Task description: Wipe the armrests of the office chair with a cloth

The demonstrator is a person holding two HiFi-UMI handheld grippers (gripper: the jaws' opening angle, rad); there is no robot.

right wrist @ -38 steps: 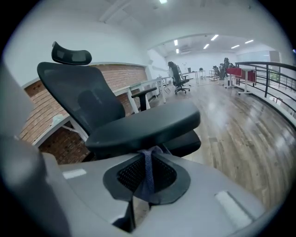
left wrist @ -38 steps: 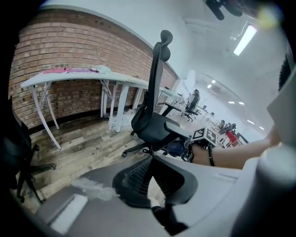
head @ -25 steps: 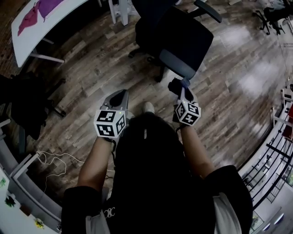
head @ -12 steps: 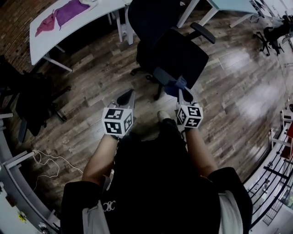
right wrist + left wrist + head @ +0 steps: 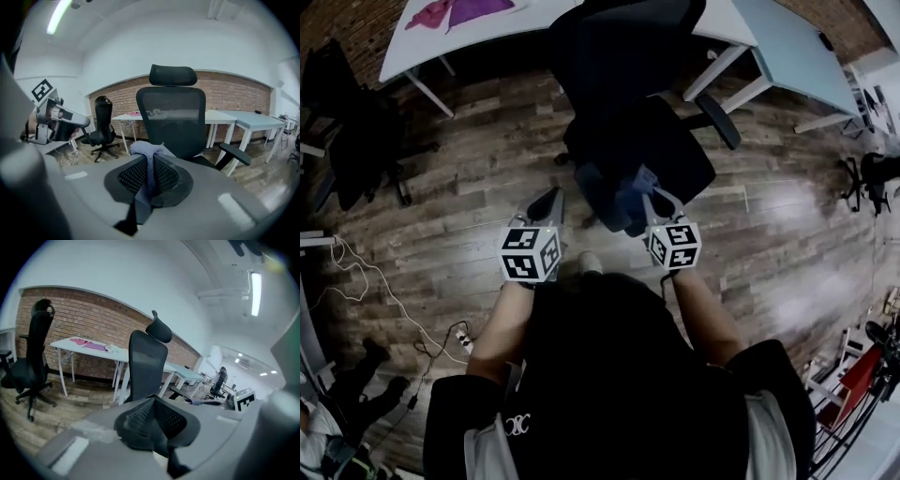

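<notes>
We had the right gripper jaws clamped on the cloth, with the near armrest just beside at its 9 o'clock. The left gripper jaws were closed and empty. We judged it best to lay the cloth flat and wipe the full length.

The black office chair stands upright on the wooden floor, mesh back and headrest raised, one padded armrest jutting out at its side. The blue-grey cloth is pinched in the right gripper's jaws, bunched above them, near the other armrest
</notes>
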